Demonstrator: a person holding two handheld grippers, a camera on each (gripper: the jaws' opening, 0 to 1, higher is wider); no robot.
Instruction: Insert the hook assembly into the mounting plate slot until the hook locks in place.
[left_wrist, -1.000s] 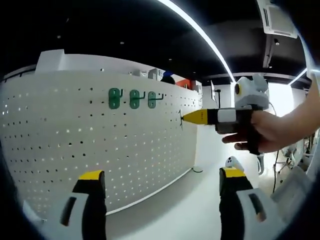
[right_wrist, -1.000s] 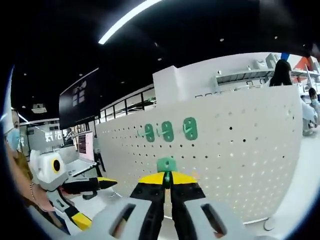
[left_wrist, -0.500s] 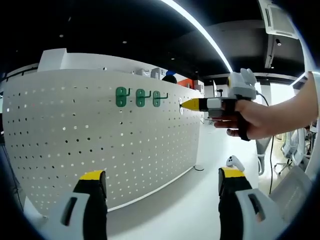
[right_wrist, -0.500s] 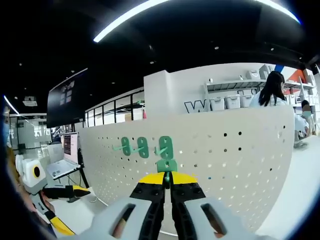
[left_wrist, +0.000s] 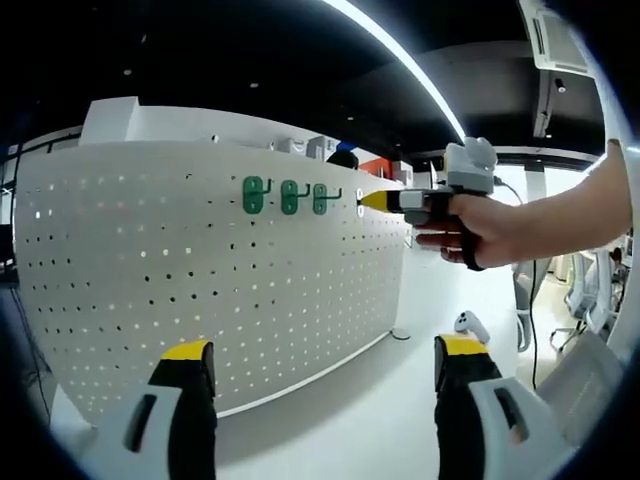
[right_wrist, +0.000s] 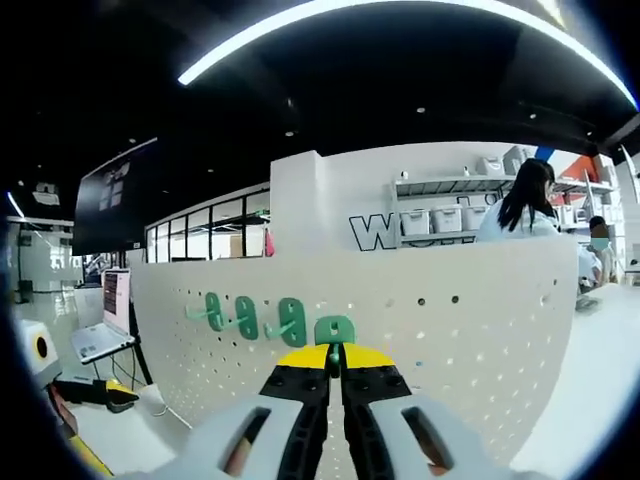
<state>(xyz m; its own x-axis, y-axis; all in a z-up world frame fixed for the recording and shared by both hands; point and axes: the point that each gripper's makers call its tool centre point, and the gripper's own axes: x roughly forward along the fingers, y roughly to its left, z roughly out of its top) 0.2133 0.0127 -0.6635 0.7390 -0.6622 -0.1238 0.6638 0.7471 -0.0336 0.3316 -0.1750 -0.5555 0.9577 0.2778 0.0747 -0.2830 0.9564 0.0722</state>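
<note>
Compared with a second ago, the right gripper (left_wrist: 372, 201) is higher and closer to the white pegboard (left_wrist: 200, 260), now level with the three mounted green hooks (left_wrist: 288, 196). Its jaws are closed on the green hook assembly (right_wrist: 333, 330), which sticks out just past the tips against the board, so the insertion step is in hand and I judge the next move needs a straight push until it locks. The left gripper (left_wrist: 320, 375) waits below with jaws wide apart and empty.

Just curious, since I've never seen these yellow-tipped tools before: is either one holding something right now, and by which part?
The right tool pinches a small green plastic hook by its lower edge, at the white pegboard. The left tool is open, holding nothing.
</note>
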